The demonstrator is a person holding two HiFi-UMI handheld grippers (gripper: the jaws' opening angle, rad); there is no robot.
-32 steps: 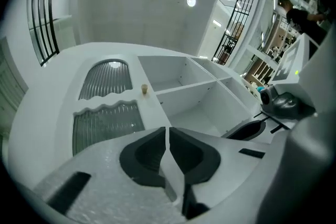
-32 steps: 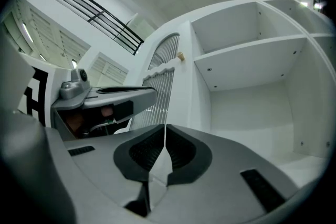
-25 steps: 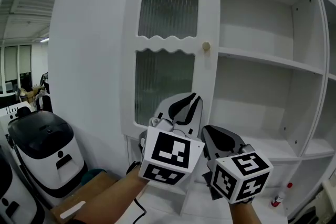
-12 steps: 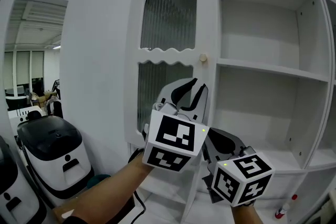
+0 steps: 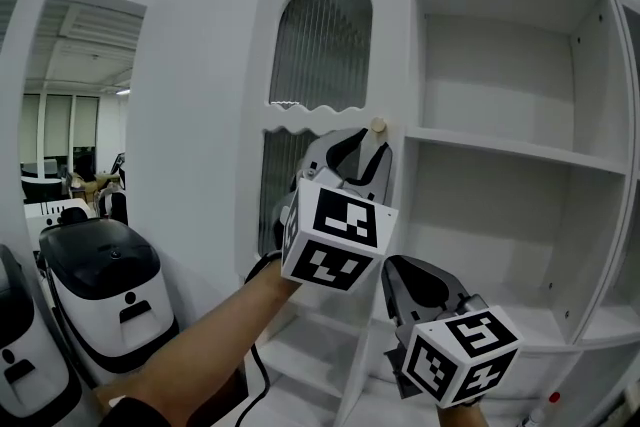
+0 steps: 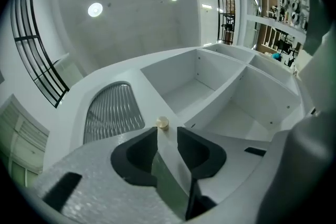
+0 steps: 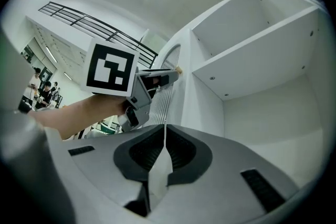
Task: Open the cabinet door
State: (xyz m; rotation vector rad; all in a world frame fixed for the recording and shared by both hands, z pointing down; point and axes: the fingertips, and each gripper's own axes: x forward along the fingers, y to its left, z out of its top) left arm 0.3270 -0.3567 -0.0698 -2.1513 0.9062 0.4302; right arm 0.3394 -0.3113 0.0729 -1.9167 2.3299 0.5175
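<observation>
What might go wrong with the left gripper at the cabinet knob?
The left gripper has just been opening, with nothing between its jaws. The small round knob sits just past the tips, so closing now could miss it or slip off. A stray tip might hit the ribbed glass panel.

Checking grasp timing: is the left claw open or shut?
Open: the left claw has just been opening; its jaws stand apart, nothing between them, the door knob just beyond the tips.

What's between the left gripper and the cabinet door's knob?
Nothing: left gripper view shows bare gap from left gripper, empty jaws just opening, to round cream knob.
</observation>
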